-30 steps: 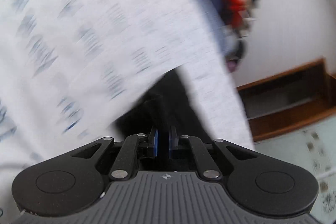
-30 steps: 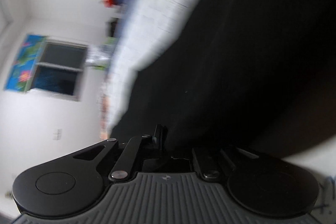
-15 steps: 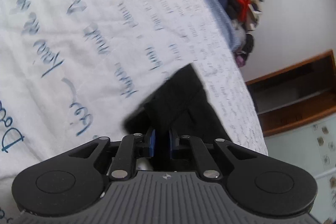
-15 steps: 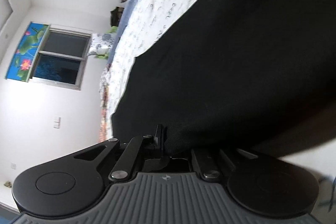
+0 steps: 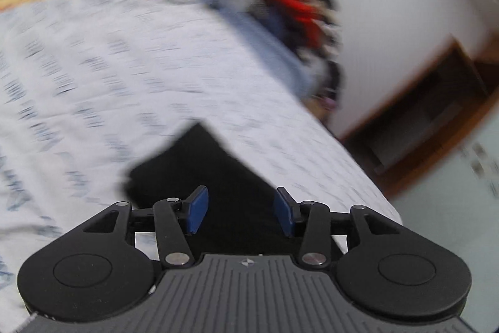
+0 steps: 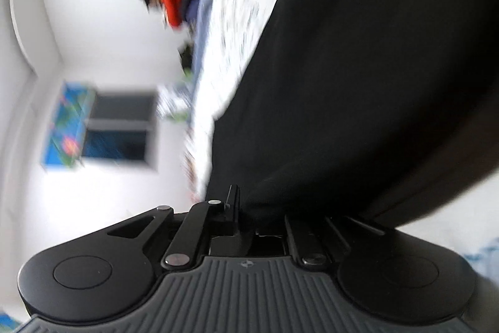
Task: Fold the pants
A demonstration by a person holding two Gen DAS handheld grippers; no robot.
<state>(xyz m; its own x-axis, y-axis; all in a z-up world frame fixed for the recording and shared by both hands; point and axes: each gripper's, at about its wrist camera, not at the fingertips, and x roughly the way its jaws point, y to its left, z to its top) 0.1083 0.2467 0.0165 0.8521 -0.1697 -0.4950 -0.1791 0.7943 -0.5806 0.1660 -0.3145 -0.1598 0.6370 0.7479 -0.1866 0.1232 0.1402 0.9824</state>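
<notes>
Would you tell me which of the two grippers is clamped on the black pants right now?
The right gripper: black pants fabric is pinched between its fingers. The left gripper is opening, its blue pads apart and pressing nothing.

Black pants (image 5: 215,177) on white bedsheet (image 5: 93,77) with blue script.

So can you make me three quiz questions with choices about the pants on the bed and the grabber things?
1. Where do the pants lie?
A. on the white printed bedsheet
B. on the floor
C. on a chair

2. What colour are the pads on the left gripper fingers?
A. red
B. blue
C. yellow

3. What is the right gripper doing?
A. holding nothing
B. holding a pillow
C. pinching the pants

Answers: 1 A, black cloth rests on the sheet; 2 B, both pads show blue, apart and opening with no cloth pinched between them; 3 C, black fabric is bunched at its closed fingers.
</notes>
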